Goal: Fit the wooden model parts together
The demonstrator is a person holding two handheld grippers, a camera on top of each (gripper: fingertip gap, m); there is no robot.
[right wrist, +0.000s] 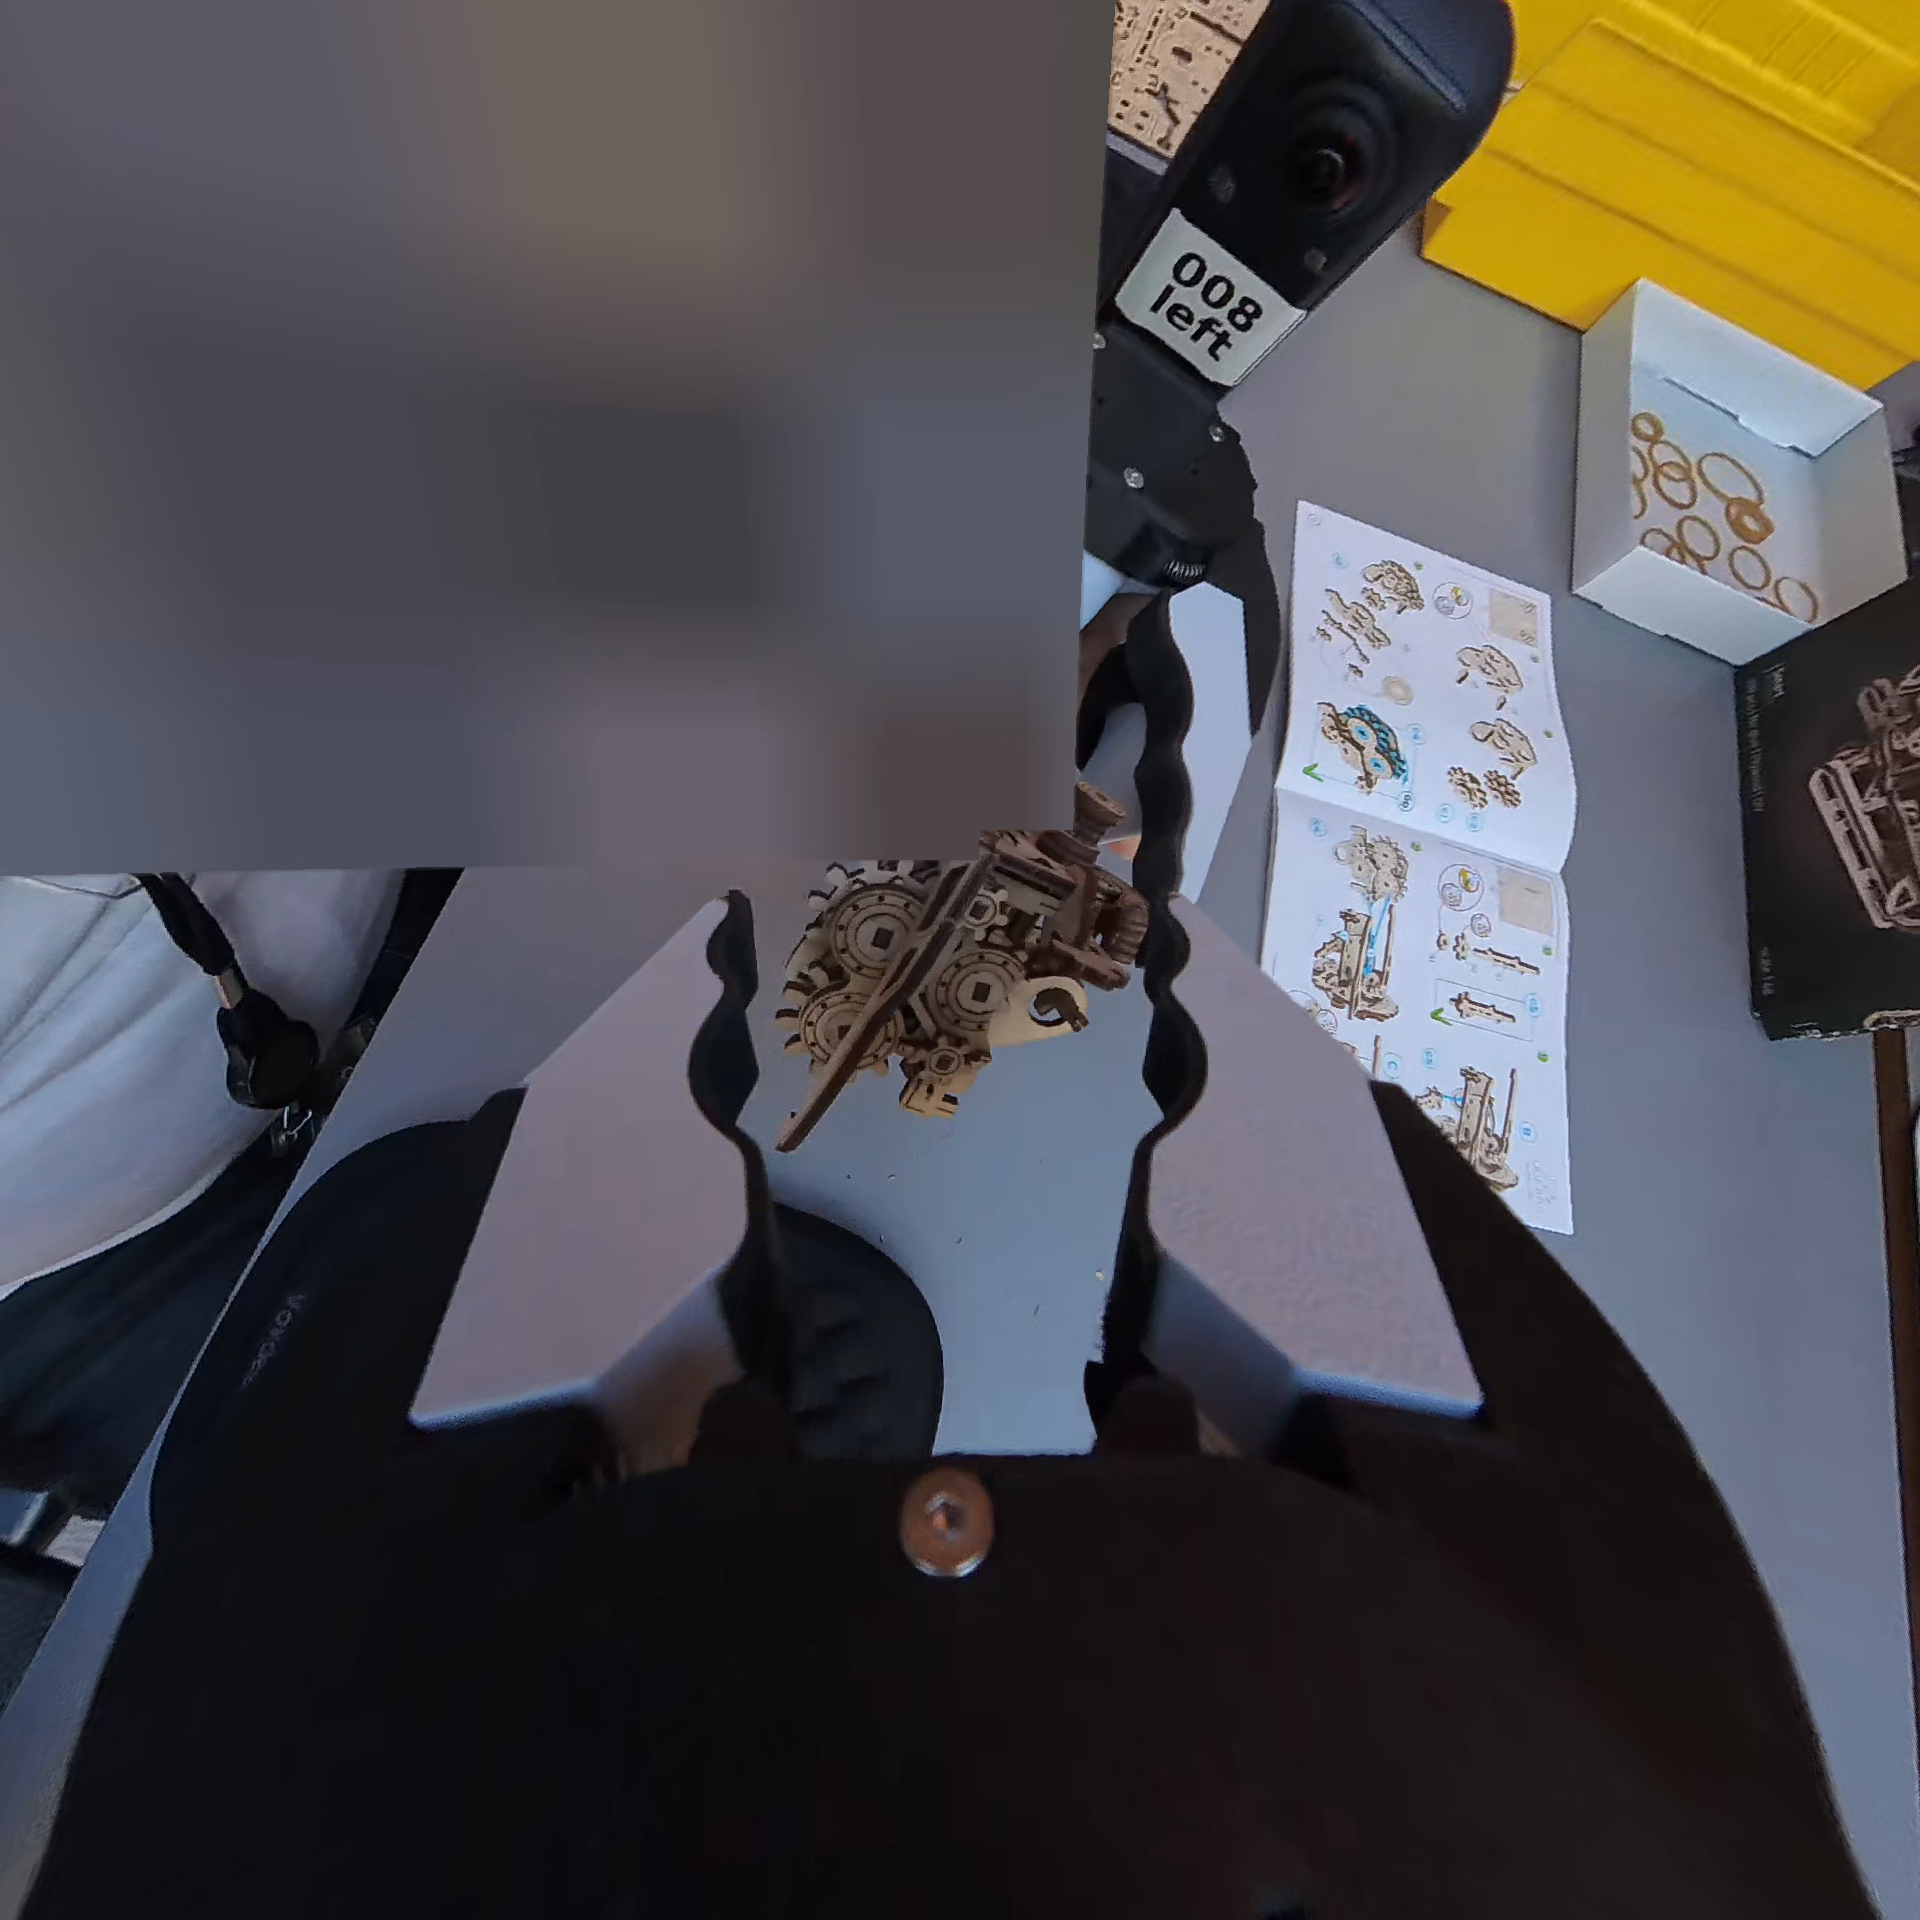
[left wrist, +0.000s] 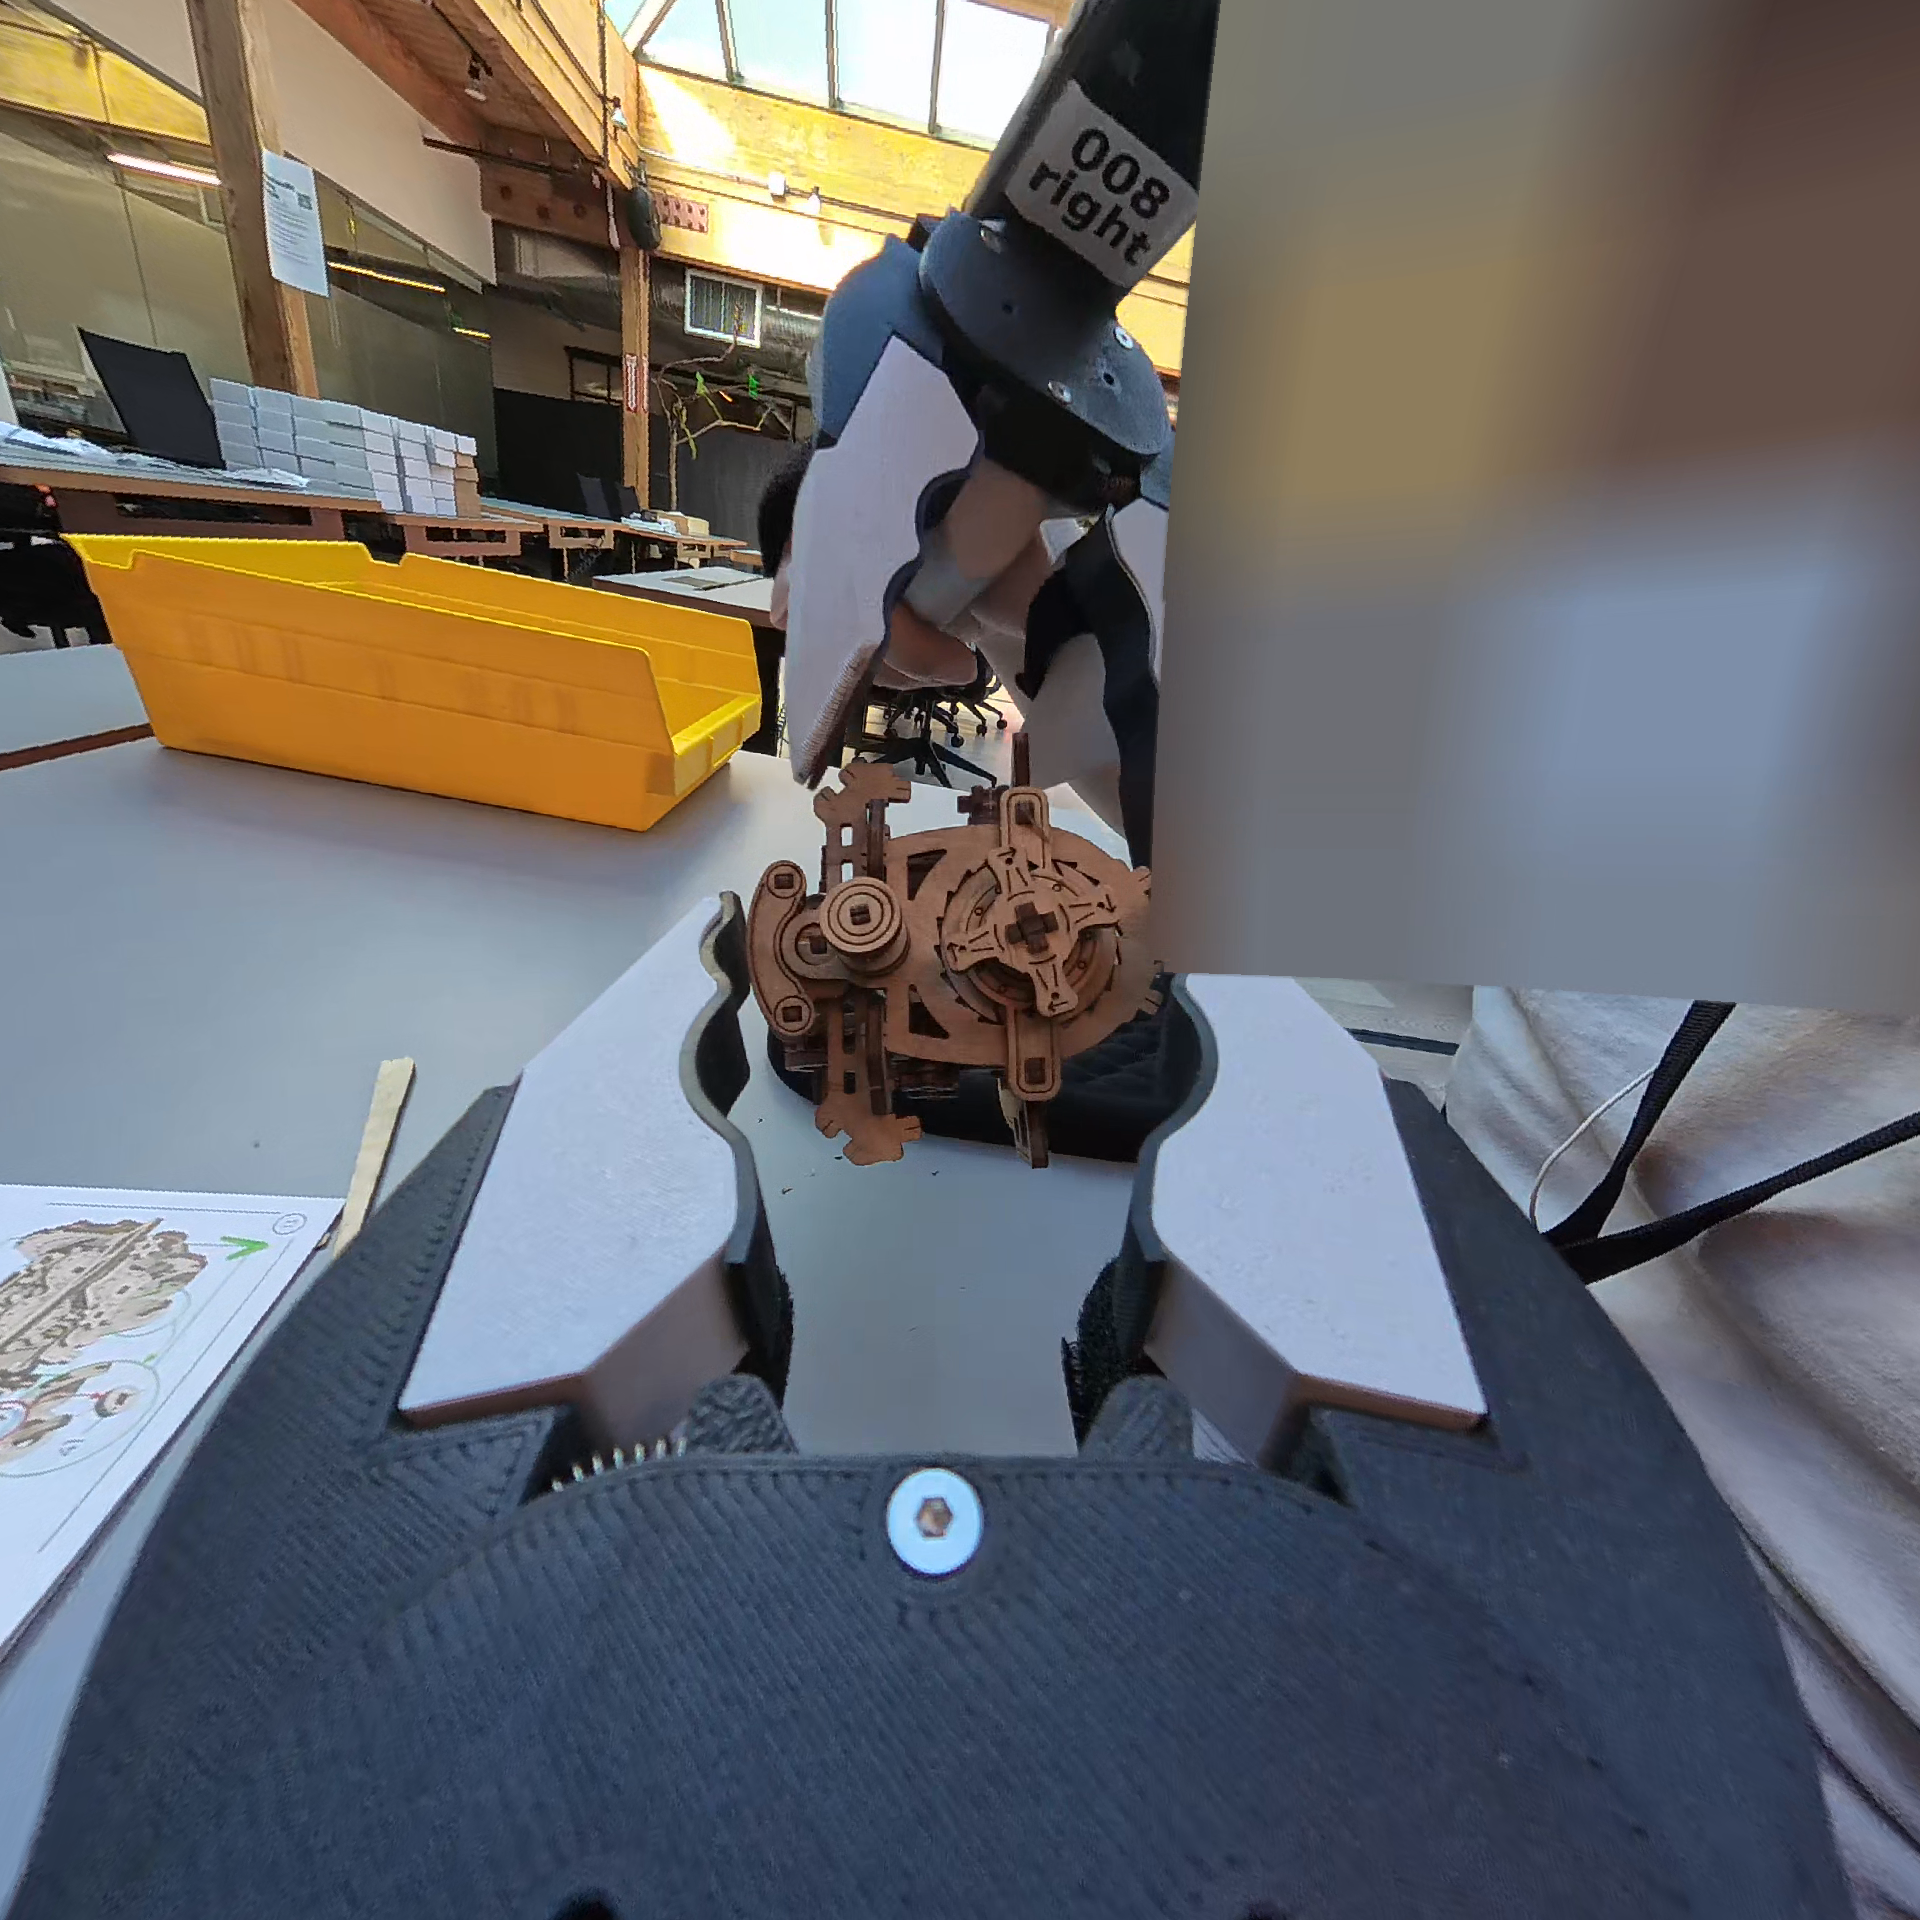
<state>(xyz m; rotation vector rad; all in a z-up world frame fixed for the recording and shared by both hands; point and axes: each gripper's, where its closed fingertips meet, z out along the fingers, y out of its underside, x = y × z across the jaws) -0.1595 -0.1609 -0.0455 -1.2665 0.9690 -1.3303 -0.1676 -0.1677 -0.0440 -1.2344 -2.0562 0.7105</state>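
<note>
- Sitting on the grey tabletop (left wrist: 260,987), the wooden model (left wrist: 951,961) of gears and cross-shaped pieces rests partly on a dark ribbed pad (left wrist: 1081,1101), just ahead of the left claw (left wrist: 951,997)
- Left claw is spread wide, its pale fingers (left wrist: 613,1174) flanking the model without touching it
- Right claw (left wrist: 935,748) hangs over the model from above, also spread apart and gripping nothing; one tip sits close to the model's top edge
- A yellow bin (left wrist: 416,675) stands well behind on the left
- An instruction sheet (right wrist: 1423,831) lies flat beside the model, near the left claw
- A white box of wooden rings (right wrist: 1714,488) and a dark product box (right wrist: 1829,831) sit beyond the sheet
- A thin wooden stick (left wrist: 379,1132) lies by the sheet's corner
- A large blurred patch hides part of each view, covering one edge of the model
</note>
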